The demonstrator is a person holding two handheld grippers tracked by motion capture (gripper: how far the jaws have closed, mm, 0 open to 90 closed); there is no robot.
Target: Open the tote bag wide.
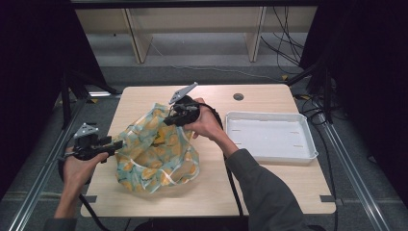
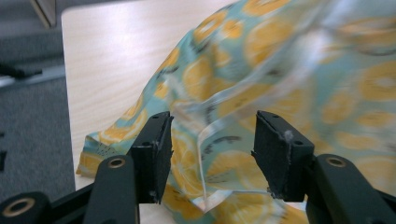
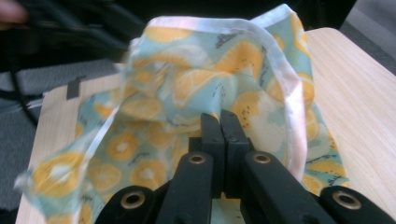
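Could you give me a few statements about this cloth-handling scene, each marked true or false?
1. The right gripper is clamped shut on the orange-print cloth. True.
2. The left gripper is clamped tight on the cloth. False: its jaws stand apart, cloth between them unpinched.
3. The white tray holds the cloth. False: the cloth is on the wooden table, beside the tray.
4. The cloth is printed with orange slices. True.

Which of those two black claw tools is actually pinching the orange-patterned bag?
The right gripper, jaws shut on the bag and lifting it. The left gripper has open jaws either side of the plastic.
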